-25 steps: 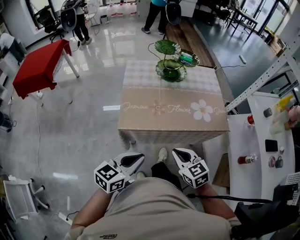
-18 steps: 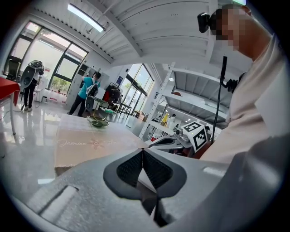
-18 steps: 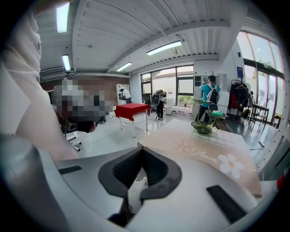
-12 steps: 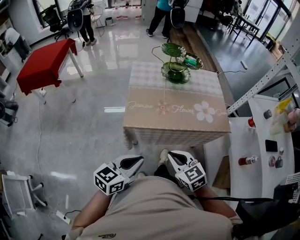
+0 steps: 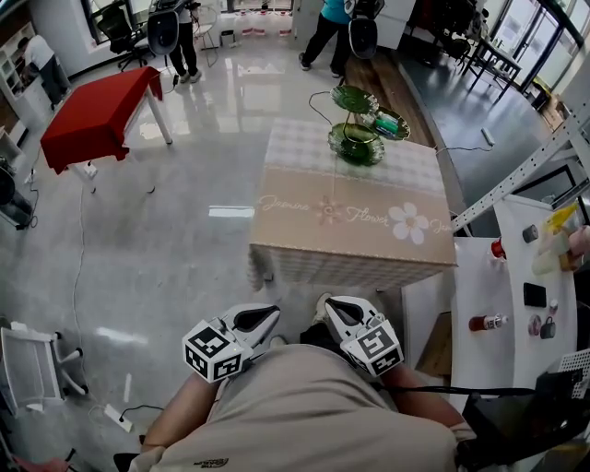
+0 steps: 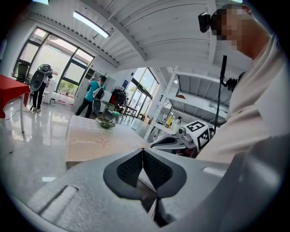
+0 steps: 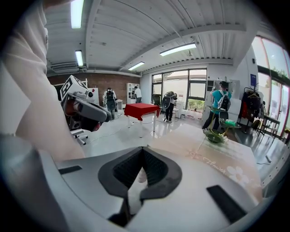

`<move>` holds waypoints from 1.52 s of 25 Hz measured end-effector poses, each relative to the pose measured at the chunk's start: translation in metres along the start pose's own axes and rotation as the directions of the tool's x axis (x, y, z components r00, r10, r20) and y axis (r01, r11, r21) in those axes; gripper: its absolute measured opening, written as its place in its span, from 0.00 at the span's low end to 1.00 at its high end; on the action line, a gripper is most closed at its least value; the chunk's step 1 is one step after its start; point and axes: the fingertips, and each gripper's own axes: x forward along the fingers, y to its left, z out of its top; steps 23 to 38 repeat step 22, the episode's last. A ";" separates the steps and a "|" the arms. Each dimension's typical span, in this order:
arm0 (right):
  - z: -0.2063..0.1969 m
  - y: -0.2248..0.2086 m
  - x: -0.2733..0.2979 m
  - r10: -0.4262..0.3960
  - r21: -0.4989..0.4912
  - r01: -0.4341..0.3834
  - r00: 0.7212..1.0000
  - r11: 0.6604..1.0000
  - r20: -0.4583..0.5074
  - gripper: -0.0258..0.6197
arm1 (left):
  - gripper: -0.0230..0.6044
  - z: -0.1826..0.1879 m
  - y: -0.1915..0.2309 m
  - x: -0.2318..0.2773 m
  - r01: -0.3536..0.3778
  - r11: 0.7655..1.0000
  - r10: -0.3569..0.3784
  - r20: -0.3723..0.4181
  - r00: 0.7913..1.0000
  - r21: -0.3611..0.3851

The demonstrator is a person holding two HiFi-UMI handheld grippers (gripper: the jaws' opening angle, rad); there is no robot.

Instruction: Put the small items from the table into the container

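A table with a beige flowered cloth (image 5: 350, 217) stands ahead of me. At its far edge is a green tiered dish stand (image 5: 357, 138) with a teal item (image 5: 392, 123) on one dish. My left gripper (image 5: 267, 315) and right gripper (image 5: 334, 306) are held close to my body, well short of the table. Both are shut with nothing between the jaws. In the left gripper view the pads meet at the tip of the left gripper (image 6: 142, 150), with the table (image 6: 97, 141) beyond. The right gripper (image 7: 142, 148) likewise points at the table (image 7: 222, 161) and the stand (image 7: 216, 134).
A white side table (image 5: 479, 277) at my right carries a red-capped bottle (image 5: 486, 323) and other small things. A red table (image 5: 97, 115) stands far left, a white rack (image 5: 28, 369) near left. Two people (image 5: 327, 28) stand beyond the table. Cables lie on the glossy floor.
The room has slid a little to the right and down in the head view. Both grippers stay shut near my body; the right one has rolled slightly.
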 end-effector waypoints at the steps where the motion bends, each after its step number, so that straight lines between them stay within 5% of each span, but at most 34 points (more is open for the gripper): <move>1: 0.000 0.001 0.000 0.002 -0.003 -0.002 1.000 1.000 0.001 0.06 | 0.05 -0.001 0.000 0.000 -0.001 1.000 0.001 -0.001 1.000 -0.002; 38: -0.016 0.001 -0.011 -0.025 0.032 0.025 1.000 0.999 0.002 0.06 | 0.05 -0.006 -0.014 0.021 0.064 0.998 -0.063 -0.046 0.997 0.015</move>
